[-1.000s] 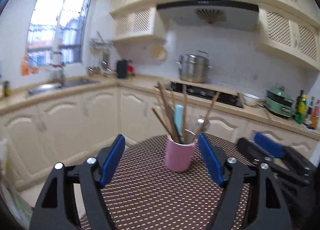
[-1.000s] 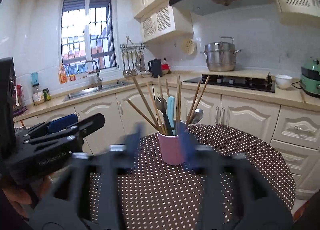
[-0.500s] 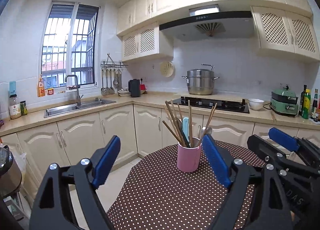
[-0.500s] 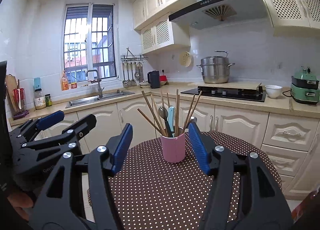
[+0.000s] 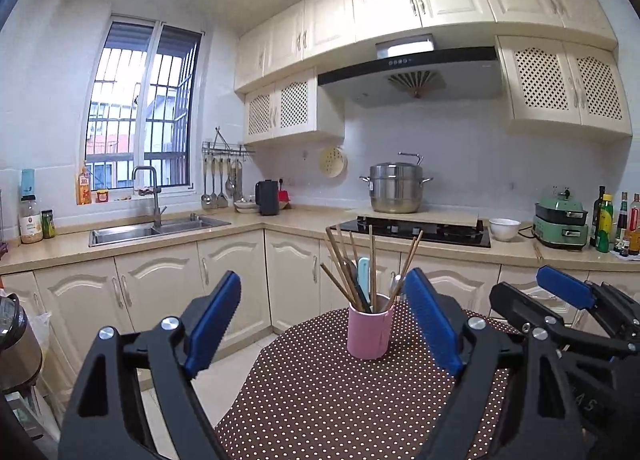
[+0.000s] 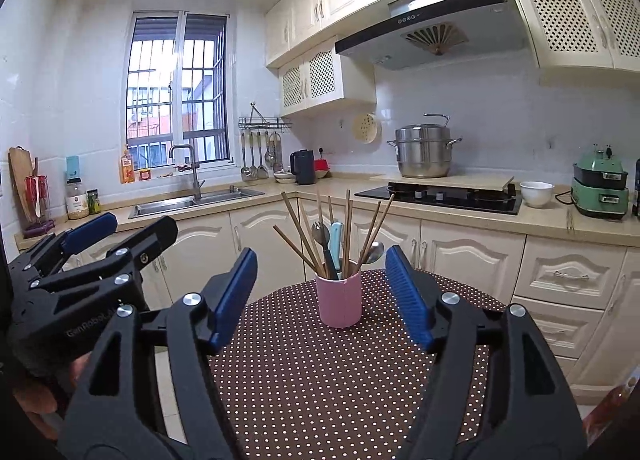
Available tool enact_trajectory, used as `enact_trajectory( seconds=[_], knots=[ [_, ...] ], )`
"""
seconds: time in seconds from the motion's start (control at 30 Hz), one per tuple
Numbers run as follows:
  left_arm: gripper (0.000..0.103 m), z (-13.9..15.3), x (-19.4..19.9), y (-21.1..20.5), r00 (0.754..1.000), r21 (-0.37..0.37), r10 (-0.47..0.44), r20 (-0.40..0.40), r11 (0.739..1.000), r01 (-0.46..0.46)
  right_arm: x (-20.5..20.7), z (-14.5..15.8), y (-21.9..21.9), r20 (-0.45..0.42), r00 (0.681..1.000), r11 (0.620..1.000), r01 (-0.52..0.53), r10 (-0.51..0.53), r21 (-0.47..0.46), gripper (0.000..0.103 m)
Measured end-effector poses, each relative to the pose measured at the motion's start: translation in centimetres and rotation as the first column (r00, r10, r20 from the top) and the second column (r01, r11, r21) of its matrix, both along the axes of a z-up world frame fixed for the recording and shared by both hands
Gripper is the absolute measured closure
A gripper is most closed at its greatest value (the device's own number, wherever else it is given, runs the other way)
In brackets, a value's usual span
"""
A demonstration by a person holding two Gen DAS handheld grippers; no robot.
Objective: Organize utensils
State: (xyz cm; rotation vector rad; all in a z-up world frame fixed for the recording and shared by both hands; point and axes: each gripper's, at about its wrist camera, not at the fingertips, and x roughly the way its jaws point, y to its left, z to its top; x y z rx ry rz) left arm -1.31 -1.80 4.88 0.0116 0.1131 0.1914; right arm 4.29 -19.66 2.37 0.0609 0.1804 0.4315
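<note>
Right wrist: both tools wide open, empty; pink cup [image 6: 339, 302] of chopsticks [image 6: 298, 230] upright on dotted surface [image 6: 320, 380], unobstructed.

A cup [image 6: 339, 302] stands upright on the tabletop [image 6: 320, 380], toward its far edge. In the cup stand chopsticks [image 6: 298, 232], fanned outward, with a fork [image 6: 321, 232] and a spoon [image 6: 374, 252] among them. The right tongs [image 6: 322, 294] hang near, spread wide, the cup between their fingers but farther off, untouched. The left tongs [image 5: 326, 322] hang likewise, just left of the right ones, the cup seen between them. Beyond the tabletop a counter [image 6: 440, 212] runs along the far wall: sink [image 6: 196, 200] far left, stove [image 6: 440, 196] far right with a pot [image 6: 424, 154] behind it.
</note>
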Motion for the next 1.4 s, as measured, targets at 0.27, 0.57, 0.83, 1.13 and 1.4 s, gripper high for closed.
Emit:
enact_trajectory(
  seconds=[0.27,0.57,0.83,1.13,1.4],
  knots=[
    [0.020,0.14,-0.22,-0.01,1.000,0.011,0.004,0.018,1.000,-0.004,-0.40,0.01,0.10,0.010,1.000,1.000,0.006,-0.006,-0.002,0.035],
    [0.020,0.17,-0.37,0.20,1.000,0.010,-0.002,0.026,1.000,0.001,-0.38,-0.10,0.22,0.006,1.000,1.000,0.002,-0.002,-0.001,0.034],
    [0.020,0.04,-0.33,0.12,1.000,0.013,0.000,0.030,1.000,0.000,-0.42,-0.34,0.32,0.000,1.000,1.000,0.002,-0.002,0.000,0.034],
    [0.020,-0.02,-0.05,0.31,1.000,0.014,-0.004,0.021,1.000,0.003,0.08,-0.57,0.41,-0.016,1.000,1.000,-0.007,0.007,0.007,0.033],
    [0.020,-0.01,0.11,0.26,1.000,0.017,-0.004,0.019,1.000,0.004,0.21,-0.57,0.45,-0.020,1.000,1.000,-0.008,0.008,0.010,0.033]
  ],
)
